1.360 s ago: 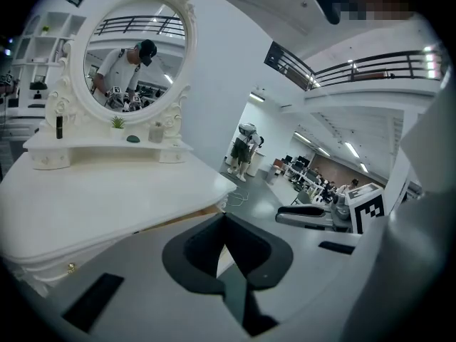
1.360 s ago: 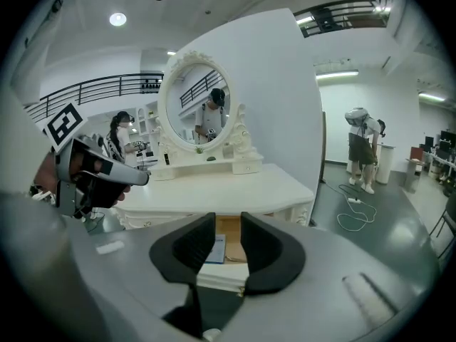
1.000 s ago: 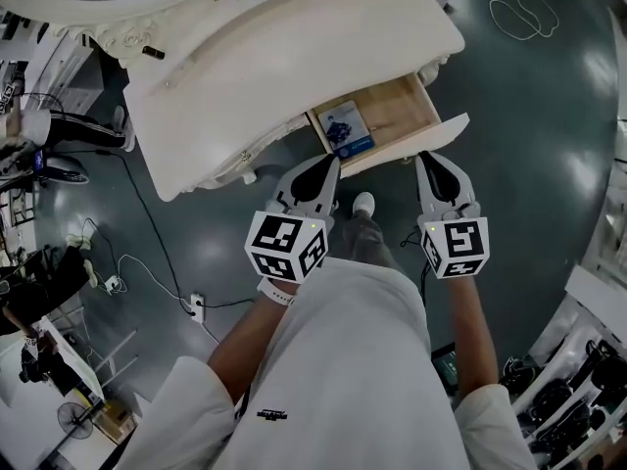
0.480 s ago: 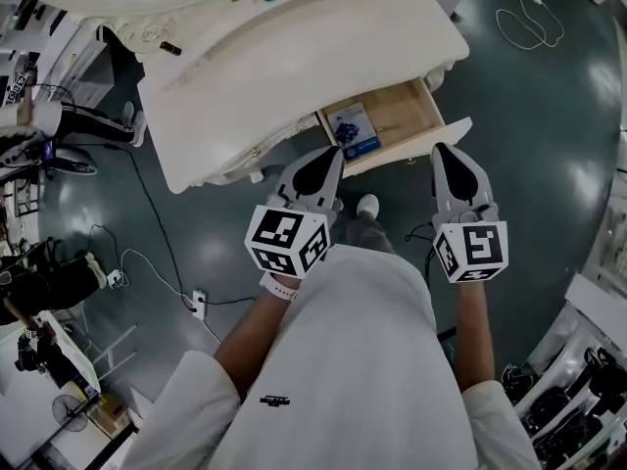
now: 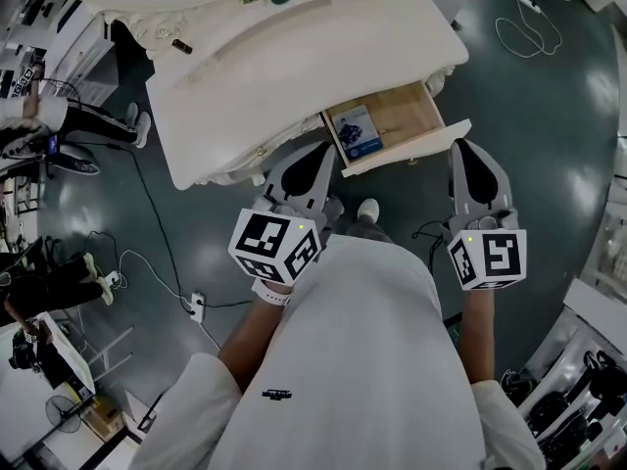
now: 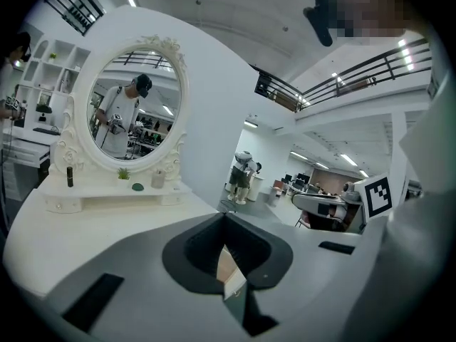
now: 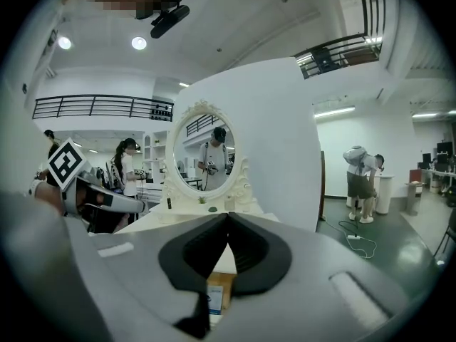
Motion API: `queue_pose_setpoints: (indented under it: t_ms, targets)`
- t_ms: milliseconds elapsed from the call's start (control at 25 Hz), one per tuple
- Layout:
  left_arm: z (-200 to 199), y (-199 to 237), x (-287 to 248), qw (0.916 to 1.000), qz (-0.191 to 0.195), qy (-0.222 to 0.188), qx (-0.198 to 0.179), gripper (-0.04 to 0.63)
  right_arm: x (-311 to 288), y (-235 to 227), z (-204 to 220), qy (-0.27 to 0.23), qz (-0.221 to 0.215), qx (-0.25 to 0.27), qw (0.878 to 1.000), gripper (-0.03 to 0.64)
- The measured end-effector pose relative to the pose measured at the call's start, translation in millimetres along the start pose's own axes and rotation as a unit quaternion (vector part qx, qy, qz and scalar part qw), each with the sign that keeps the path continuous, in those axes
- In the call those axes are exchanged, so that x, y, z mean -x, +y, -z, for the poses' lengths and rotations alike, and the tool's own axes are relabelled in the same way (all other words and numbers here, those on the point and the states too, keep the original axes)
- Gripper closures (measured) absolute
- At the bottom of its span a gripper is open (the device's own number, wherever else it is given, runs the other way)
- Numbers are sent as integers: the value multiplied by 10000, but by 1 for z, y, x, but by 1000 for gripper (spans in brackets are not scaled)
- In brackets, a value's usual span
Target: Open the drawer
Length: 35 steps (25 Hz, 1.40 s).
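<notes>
White dresser, one open drawer

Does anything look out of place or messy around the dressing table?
Nothing stands out. The drawer is pulled out, with a blue packet lying flat inside; nothing looks spilled or broken.

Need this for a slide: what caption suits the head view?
Wooden drawer of the white dressing table stands open, blue booklet inside; left tool and right tool shut, holding nothing.
</notes>
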<state>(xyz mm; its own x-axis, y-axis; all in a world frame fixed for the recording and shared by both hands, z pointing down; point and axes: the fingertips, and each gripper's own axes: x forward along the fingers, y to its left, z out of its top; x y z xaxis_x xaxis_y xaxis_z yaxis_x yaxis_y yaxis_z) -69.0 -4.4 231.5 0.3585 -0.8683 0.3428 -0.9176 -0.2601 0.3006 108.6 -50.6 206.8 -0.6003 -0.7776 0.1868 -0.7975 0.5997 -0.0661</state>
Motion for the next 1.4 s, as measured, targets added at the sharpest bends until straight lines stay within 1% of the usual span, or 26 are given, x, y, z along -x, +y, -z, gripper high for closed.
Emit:
queue_pose_setpoints:
  t_ms: [240,520,680,920,1160,1400]
  targets:
    - [-19,-1,15,9997,-2,-184,-148,588,11,6,-18,-118,-7,123,9999,604]
    - [-31,7,36,9983,-193,-519,-194,588,28,10,-32,-269,110,230,9993,604]
    - [-40,3,43,9974,-182,-648,-274,588,35,7,-39,-354,178,219,9990,604]
    - [-53,1,43,9960,-179,-823,-297,588,38,2,-46,-451,228,223,9985,605]
    - [-60,-3,39,9958,-95,-861,-312,588,32,0,-41,-371,185,136,9990,606]
    - [-59,-4,34,9960,-52,-835,-303,588,32,2,-44,-363,87,226,9990,606]
